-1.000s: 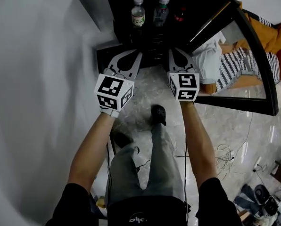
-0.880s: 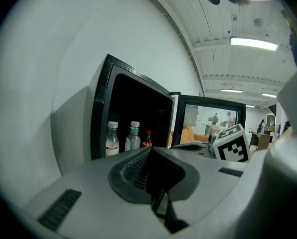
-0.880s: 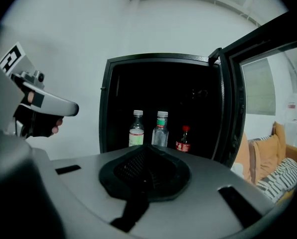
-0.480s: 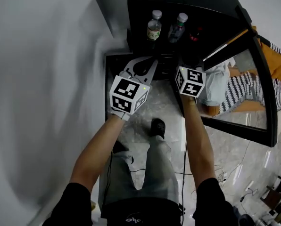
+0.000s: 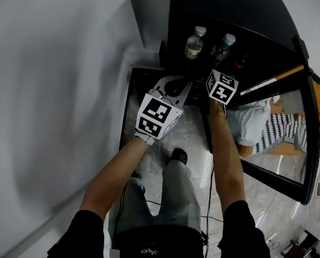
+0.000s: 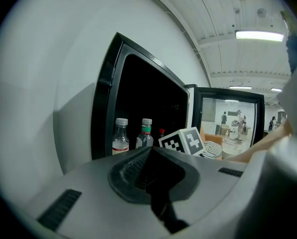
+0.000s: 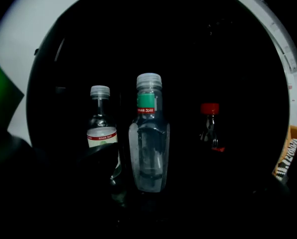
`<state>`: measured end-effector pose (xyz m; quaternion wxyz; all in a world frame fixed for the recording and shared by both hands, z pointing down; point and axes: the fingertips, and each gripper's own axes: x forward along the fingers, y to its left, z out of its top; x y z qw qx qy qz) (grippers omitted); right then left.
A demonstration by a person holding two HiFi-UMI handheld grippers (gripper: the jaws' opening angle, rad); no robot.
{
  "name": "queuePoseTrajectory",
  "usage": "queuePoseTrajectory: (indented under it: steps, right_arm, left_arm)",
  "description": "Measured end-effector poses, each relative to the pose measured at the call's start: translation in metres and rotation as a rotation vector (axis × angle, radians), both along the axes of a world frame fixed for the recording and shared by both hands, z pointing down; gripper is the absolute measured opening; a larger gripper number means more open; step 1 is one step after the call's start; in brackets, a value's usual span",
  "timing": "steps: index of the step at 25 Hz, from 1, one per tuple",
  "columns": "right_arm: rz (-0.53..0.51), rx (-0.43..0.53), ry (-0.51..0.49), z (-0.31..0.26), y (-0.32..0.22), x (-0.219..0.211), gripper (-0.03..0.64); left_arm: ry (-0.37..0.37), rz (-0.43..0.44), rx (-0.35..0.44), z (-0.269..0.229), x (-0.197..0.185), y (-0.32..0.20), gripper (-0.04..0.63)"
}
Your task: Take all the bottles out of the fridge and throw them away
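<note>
right gripper (image 5: 220, 73) jaws just spread wide, nothing held, nearer than the closed, empty left gripper (image 5: 172, 86). green-label bottle (image 7: 149, 138) upright in the fridge (image 5: 240, 9), dead ahead at twelve o'clock, not yet between them.

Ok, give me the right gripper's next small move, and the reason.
Probably ease the right gripper straight forward until its jaws flank the green-banded bottle, then close. Its jaws have just been opening and stand wide, with nothing held between them yet. That bottle stands upright dead ahead in the right gripper view, with the red-banded bottle close at its left.
</note>
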<state>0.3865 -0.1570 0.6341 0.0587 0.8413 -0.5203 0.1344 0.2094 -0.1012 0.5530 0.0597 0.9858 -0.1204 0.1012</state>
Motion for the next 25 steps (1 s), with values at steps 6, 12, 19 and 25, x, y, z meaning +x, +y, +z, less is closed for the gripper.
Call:
queuePoseTrajectory:
  steps: [6,12,19,25]
  right_arm:
    - [0.034,-0.041,0.013,0.011,-0.026,0.011,0.376]
    - [0.049,-0.075,0.02,0.015,-0.031,0.019,0.319]
    - [0.016,-0.094,0.034,0.0,-0.002,0.0,0.312]
    - [-0.018,-0.122,0.032,-0.049,0.05,-0.043,0.309]
  left_arm:
    - [-0.005,-0.026,0.015,0.003,-0.003,-0.01,0.002]
    - [-0.006,-0.07,0.019,0.003,-0.015,-0.019,0.002]
    - [-0.004,-0.089,0.011,-0.017,-0.042,-0.011,0.002]
    - [-0.014,-0.082,-0.019,-0.066,-0.076,0.008,0.002]
